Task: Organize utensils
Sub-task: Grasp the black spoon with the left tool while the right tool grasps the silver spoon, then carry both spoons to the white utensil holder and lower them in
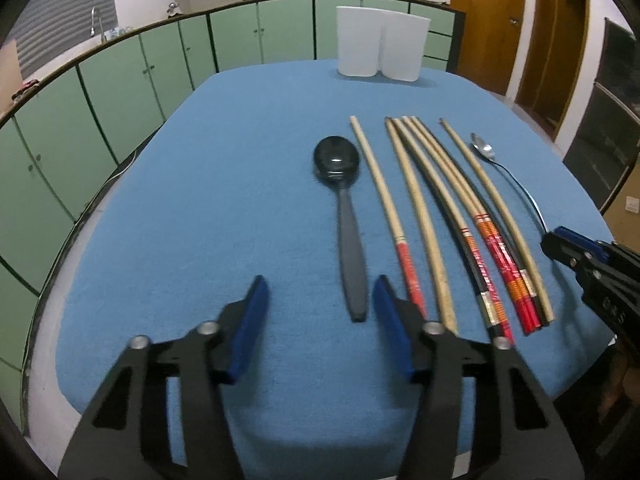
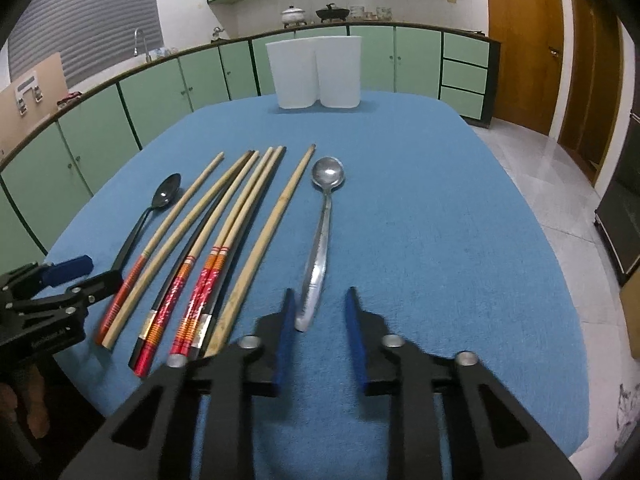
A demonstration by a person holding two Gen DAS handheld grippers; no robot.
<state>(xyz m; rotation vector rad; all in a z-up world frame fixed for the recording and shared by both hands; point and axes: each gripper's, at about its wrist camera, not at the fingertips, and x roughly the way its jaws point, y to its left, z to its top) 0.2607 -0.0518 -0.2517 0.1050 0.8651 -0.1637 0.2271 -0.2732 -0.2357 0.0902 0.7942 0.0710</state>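
A black plastic spoon (image 1: 344,204) lies on the blue table, handle towards me; it also shows in the right wrist view (image 2: 154,210). Several wooden chopsticks (image 1: 444,220) with red and orange ends lie in a row to its right, also in the right wrist view (image 2: 224,248). A steel spoon (image 2: 322,236) lies right of them, also in the left wrist view (image 1: 504,172). My left gripper (image 1: 320,300) is open and empty, just short of the black spoon's handle end. My right gripper (image 2: 320,304) is open and empty, around the steel spoon's handle end.
Two white tall containers (image 1: 380,46) stand side by side at the table's far edge, also in the right wrist view (image 2: 316,74). The blue cloth-covered table (image 1: 224,184) ends near green kitchen cabinets (image 1: 100,92) on the left. Wooden doors (image 2: 520,40) stand to the right.
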